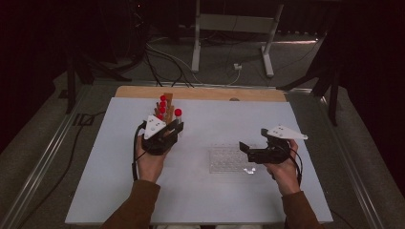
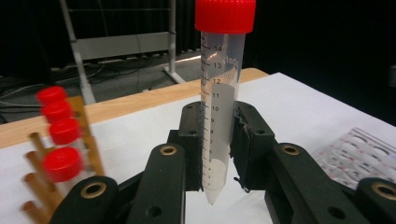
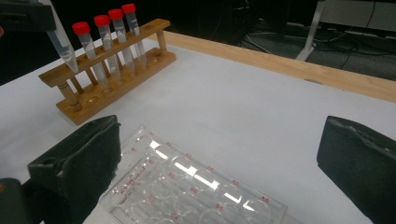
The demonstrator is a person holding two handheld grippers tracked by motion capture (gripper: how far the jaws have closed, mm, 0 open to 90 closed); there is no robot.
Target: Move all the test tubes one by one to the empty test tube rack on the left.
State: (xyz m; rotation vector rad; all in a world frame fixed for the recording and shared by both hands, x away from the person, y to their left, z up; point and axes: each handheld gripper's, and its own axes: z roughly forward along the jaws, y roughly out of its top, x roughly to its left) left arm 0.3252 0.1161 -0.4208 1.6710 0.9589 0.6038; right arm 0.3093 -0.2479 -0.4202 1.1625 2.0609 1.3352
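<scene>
The left gripper (image 2: 219,149) is clamped on one clear plastic tube with a red screw cap (image 2: 220,107), its black rubbery pads pressing the tube's sides. The tube stands upright, round-walled with printed graduation marks, tapering to a cone whose tip hangs clear of the white bench (image 1: 200,191). In the high view this gripper (image 1: 168,130) sits toward the bench's far-left part, just beside the wooden tube rack (image 3: 109,70).

The rack is light brown wood, two long rails joined by turned pegs, lying near the far edge where a bare wooden strip (image 1: 200,93) borders the white surface. Four red-capped tubes (image 3: 112,37) of the same kind stand in it in a row; the rack hole nearest the held tube is free.

The right gripper (image 3: 219,163) has its jaws spread wide apart with nothing between the pads, hovering over one clear moulded plastic well plate (image 3: 196,186). The plate is flat, rectangular, with rows of round wells and small red lettering, lying right of the bench's middle, towards the near edge (image 1: 228,160).
</scene>
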